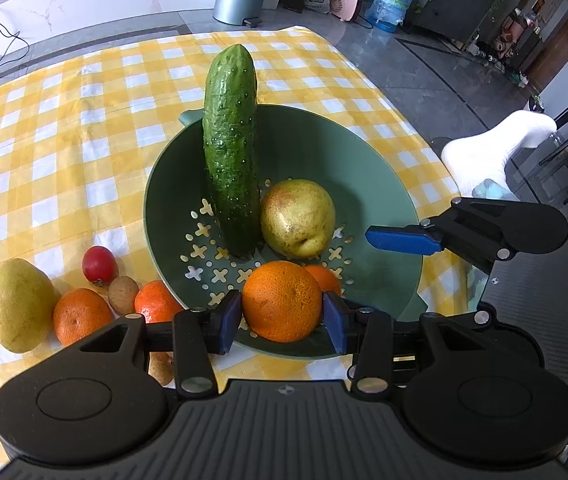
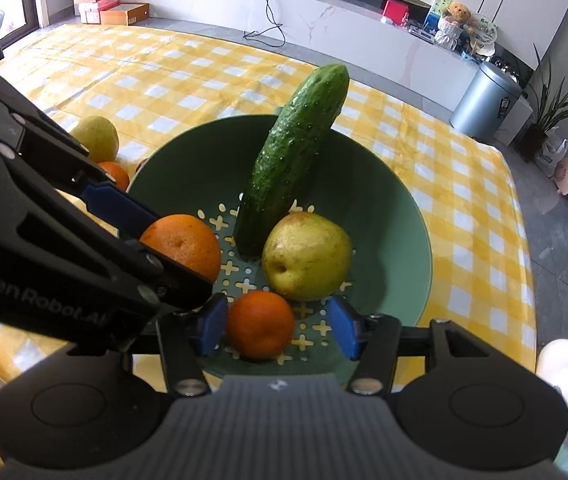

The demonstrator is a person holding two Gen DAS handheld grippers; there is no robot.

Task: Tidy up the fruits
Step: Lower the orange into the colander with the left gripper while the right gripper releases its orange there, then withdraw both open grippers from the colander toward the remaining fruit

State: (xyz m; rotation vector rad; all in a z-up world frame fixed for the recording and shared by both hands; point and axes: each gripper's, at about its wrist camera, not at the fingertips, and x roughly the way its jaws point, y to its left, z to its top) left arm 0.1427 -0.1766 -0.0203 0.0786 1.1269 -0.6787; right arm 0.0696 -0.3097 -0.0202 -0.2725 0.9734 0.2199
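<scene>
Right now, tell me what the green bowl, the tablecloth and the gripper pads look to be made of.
Green bowl: likely moulded plastic, matte with a soft sheen; cross-shaped drain holes are cut cleanly through its floor.
Tablecloth: seemingly woven fabric in yellow-and-white checks; it shows fold creases and slight rumpling.
Gripper pads: blue, matte, possibly rubber or soft plastic, on black, seemingly hard plastic fingers; the look alone cannot settle it.

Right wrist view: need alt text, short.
The right gripper stands open around a small orange lying in a green colander, beside a pear and a leaning cucumber. From the left, the left gripper holds a larger orange over the colander, on a yellow checked tablecloth.
</scene>
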